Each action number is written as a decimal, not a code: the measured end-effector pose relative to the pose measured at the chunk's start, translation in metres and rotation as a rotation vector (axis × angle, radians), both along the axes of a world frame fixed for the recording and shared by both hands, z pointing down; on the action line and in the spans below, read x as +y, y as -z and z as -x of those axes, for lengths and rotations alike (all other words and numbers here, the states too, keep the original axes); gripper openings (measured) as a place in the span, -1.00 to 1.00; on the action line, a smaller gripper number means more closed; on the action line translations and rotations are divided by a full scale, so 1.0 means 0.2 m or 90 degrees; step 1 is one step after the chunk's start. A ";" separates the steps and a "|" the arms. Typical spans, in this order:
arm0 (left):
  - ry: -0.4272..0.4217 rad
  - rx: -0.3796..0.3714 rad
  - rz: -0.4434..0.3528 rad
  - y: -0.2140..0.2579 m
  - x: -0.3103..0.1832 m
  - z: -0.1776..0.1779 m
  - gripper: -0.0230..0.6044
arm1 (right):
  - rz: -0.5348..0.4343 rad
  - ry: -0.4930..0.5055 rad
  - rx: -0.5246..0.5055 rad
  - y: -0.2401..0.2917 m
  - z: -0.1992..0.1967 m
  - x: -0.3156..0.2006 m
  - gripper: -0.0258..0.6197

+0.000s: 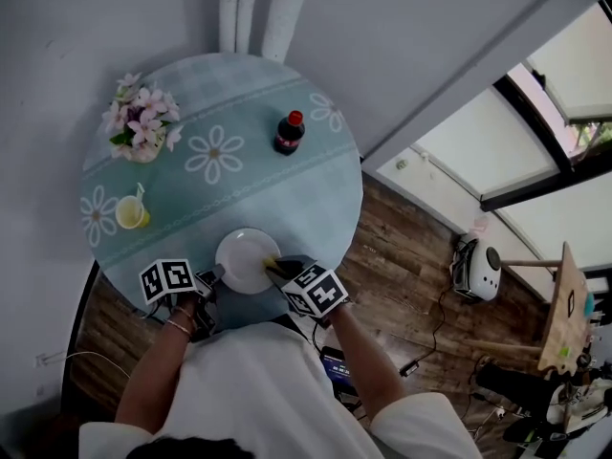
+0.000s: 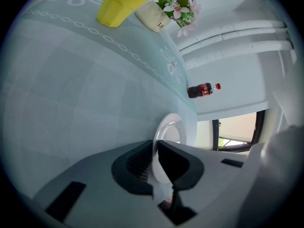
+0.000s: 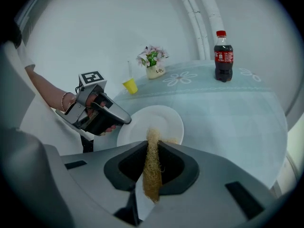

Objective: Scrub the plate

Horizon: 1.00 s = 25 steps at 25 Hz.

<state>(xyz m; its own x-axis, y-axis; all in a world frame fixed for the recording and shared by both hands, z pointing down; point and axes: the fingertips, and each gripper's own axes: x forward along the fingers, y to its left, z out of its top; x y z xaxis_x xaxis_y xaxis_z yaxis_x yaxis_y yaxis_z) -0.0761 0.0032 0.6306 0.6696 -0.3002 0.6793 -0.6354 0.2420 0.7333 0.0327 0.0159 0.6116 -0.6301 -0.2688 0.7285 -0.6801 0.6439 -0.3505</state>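
Here, nearest us, our left gripper (image 2: 155,148) has its fingers (image 2: 134,164) closed on the near rim of the white plate (image 1: 247,258), which lies flat at the near edge of the round table (image 1: 296,194). Just beside it, our right gripper (image 3: 152,146) pinches a tan fibrous scrubber (image 3: 152,172) in its nearly closed fingers (image 3: 179,167), the scrubber's tip over the plate. Farther back stand a yellow cup (image 1: 131,213), a cola bottle (image 1: 289,133) and a pot of pink flowers (image 1: 142,127).

Grey wall (image 1: 430,36), wooden floor (image 1: 402,256), windows (image 1: 469,146)
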 end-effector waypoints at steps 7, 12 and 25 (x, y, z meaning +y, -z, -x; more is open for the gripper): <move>0.011 0.000 -0.001 0.01 0.00 0.00 -0.80 | 0.003 0.012 -0.019 0.01 -0.03 -0.10 -0.72; 0.004 0.003 0.001 0.00 0.00 0.00 -0.80 | 0.008 0.066 -0.022 0.01 -0.03 -0.14 -0.72; 0.012 0.011 -0.004 0.01 0.00 -0.01 -0.80 | -0.008 0.022 0.008 0.00 0.11 -0.27 -0.72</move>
